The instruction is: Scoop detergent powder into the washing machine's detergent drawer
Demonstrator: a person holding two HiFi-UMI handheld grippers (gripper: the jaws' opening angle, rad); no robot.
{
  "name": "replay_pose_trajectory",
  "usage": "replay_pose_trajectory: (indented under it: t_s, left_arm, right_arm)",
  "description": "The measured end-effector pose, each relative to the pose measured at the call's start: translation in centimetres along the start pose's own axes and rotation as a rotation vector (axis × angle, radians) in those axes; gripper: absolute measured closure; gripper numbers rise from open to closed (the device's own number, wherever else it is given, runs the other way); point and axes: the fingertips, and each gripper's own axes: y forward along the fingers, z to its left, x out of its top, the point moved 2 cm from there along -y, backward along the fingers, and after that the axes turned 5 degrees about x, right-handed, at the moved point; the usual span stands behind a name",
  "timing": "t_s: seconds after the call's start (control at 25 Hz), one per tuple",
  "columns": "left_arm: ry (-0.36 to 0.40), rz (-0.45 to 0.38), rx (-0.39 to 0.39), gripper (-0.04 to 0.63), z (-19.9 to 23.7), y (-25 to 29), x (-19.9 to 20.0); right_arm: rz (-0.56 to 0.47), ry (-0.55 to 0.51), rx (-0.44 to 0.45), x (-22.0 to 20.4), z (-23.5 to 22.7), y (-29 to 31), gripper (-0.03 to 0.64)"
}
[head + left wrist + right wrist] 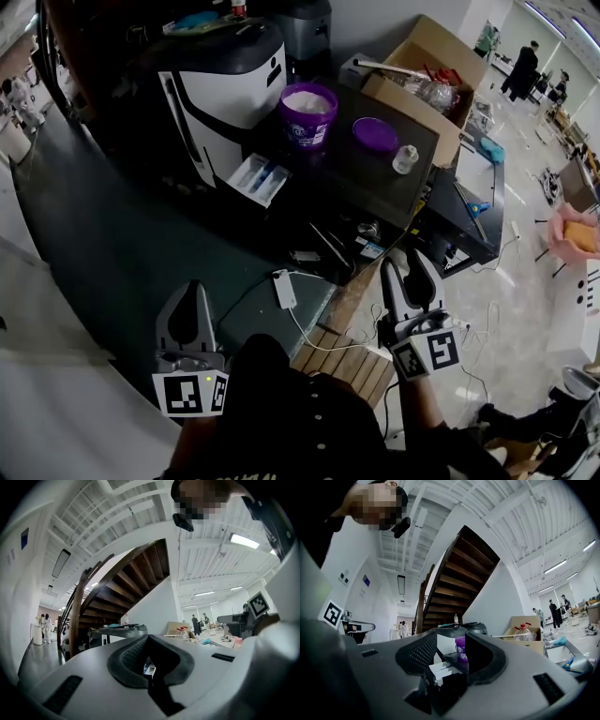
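The white and black washing machine (225, 94) stands at the back, its white detergent drawer (260, 179) pulled out. Beside it on a dark tabletop (352, 187) is an open purple tub (307, 112) full of white powder, with its purple lid (375, 134) and a small clear cup (405, 159) to the right. Both grippers are held low and near me, far from these. My left gripper (191, 314) looks shut and empty. My right gripper (409, 274) is open with nothing between its jaws; the right gripper view frames the tub (461, 648) and drawer (440, 670) through the gap.
An open cardboard box (427, 70) with bottles sits behind the table. A white power adapter (284, 289) and its cable lie on the green floor mat near a wooden pallet (347, 361). People stand far off at the right.
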Motion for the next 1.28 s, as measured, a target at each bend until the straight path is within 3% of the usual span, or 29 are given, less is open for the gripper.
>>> replay_pose_trajectory:
  t_s: [0.28, 0.52, 0.72, 0.96, 1.28]
  left_arm:
    - [0.006, 0.001, -0.033, 0.588, 4.8, 3.9, 3.4]
    - [-0.005, 0.012, -0.066, 0.589, 7.6, 6.1, 5.6]
    - [-0.015, 0.016, -0.109, 0.589, 8.2, 7.7, 6.7]
    - [-0.027, 0.022, -0.128, 0.588, 8.0, 9.1, 6.0]
    - [-0.021, 0.038, -0.085, 0.589, 7.6, 12.9, 4.6]
  right_arm:
    - [0.000, 0.000, -0.042, 2.7, 1.5, 5.6, 0.436]
    - [0.055, -0.060, -0.099, 4.4, 2.5, 8.4, 0.443]
    - [0.018, -0.027, -0.090, 6.6, 3.7, 9.9, 0.443]
    - [0.039, -0.034, -0.102, 6.1, 2.9, 10.9, 0.443]
    - [0.068, -0.039, -0.096, 4.1, -1.2, 14.5, 0.469]
